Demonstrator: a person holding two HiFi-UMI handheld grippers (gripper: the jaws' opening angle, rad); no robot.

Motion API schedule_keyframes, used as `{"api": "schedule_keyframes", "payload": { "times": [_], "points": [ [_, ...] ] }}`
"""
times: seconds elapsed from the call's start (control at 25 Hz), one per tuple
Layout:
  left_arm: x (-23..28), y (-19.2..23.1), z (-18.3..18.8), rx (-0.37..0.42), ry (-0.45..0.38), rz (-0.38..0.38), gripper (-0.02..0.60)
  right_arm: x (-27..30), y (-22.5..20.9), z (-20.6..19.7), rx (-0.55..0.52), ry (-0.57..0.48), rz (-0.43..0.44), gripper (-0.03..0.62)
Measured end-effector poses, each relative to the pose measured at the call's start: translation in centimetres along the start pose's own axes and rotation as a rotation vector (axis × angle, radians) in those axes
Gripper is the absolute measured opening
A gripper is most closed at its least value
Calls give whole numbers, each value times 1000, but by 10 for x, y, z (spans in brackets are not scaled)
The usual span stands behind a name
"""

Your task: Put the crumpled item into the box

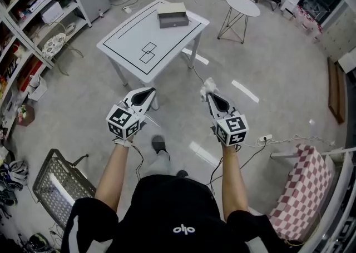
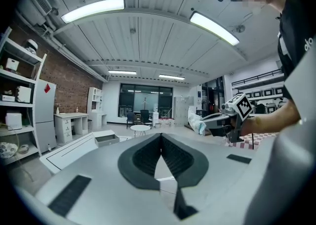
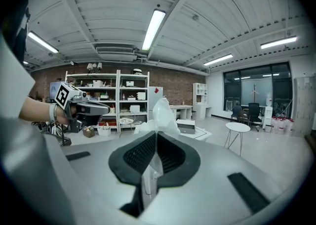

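Crumpled item (image 1: pixel 208 84): white and papery, pinched at the tip of the right tongs (image 1: pixel 209 95). It's held up in the air over the floor, well short of the desk. In the right gripper view a tuft of it (image 3: pixel 161 114) is seen sticking up past the jaws.
Right tongs: clamped shut on the crumpled item, held out in front of the person on the right and tilted a bit downward.
Left tongs (image 1: pixel 149 91): jaws pressed together at the tip with nothing caught between them, seen clearly in the left gripper view (image 2: pixel 160 136). They're held roughly level, beside the right tongs but apart from them.
Box (image 1: pixel 173 21): grey, open on top, parked on the far right part of the desk, well away from both tongs.
Desk (image 1: pixel 131 39): white, with a black outline drawn on it and two small squares marked near the middle.
Also spotted: a round side table (image 1: pixel 243 5) far right, shelves (image 1: pixel 34 11) along the left, and a wire basket (image 1: pixel 58 183) on the floor near left.
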State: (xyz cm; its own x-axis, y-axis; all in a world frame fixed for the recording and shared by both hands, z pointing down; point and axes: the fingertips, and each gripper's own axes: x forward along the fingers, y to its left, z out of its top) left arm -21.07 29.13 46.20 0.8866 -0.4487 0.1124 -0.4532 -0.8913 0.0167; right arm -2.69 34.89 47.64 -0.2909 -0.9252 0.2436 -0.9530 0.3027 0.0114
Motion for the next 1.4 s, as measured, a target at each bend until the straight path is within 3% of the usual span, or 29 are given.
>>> {"api": "schedule_keyframes", "payload": {
  "times": [0.28,0.6,1.08,1.4],
  "points": [
    [56,81,23,-5,-31,-35,0,81,-33,36,0,7,-37,18],
    [94,141,27,-25,-43,-73,0,141,-58,55,3,17,-80,18],
    [177,171,21,-53,-11,-155,0,181,-114,51,57,26,-144,18],
    [270,200,26,-31,1,-164,0,230,-203,50,69,16,-144,18]
  ]
}}
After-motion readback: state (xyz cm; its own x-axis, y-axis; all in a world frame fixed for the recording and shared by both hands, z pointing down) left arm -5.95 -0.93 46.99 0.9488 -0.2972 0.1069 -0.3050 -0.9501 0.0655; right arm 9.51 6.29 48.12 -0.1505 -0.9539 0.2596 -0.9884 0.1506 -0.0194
